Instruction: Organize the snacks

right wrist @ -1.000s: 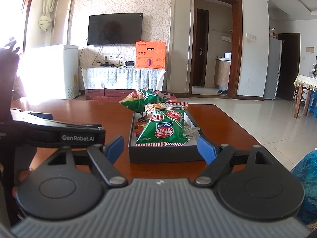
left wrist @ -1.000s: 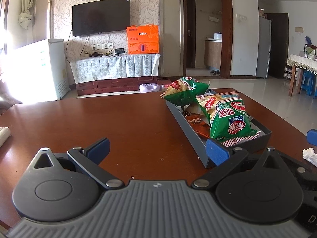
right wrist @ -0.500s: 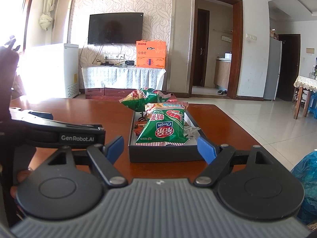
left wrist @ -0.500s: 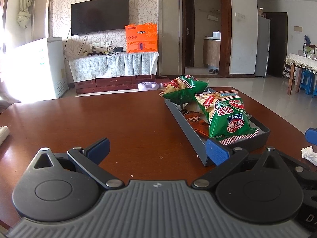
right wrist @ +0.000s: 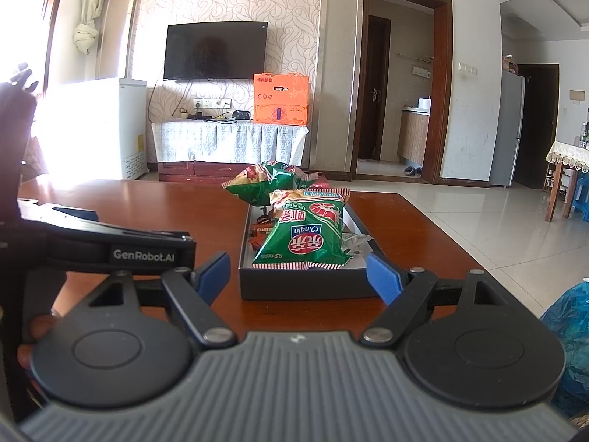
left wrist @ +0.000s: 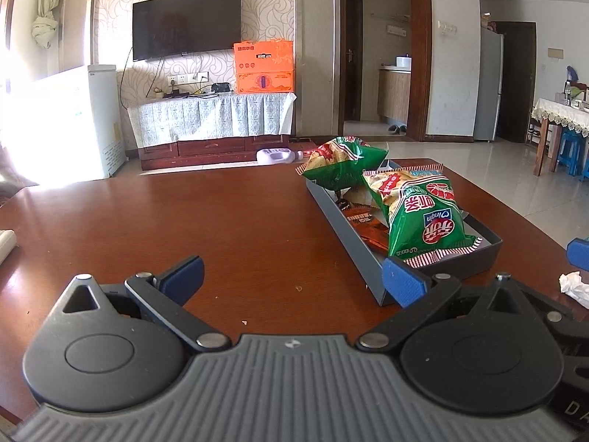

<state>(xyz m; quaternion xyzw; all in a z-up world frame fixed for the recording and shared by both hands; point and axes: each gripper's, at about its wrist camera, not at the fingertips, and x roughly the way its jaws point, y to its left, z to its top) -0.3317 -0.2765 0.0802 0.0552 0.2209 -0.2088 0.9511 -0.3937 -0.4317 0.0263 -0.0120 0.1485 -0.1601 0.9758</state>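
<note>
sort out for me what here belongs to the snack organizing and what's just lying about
Part of the job:
- dark grey rectangular tray
- near green crinkly chip bag, in the tray
- far green chip bag, at its far end
- small orange-brown snack packets, in the tray
- left tongs and right tongs, both open and empty

Just lying about:
- crumpled white tissue on the brown wooden table
- blue plastic bag
- orange cardboard box

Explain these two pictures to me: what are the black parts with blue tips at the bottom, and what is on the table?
Those are two hand-held grippers, one in each of a person's hands, each with a camera looking along its blue fingers. One picture is from the left gripper, the other from the right gripper. Both are open and hold nothing. On the brown table stands a dark tray with two green snack bags: a near bag and a far bag, plus smaller packets beneath.
</note>
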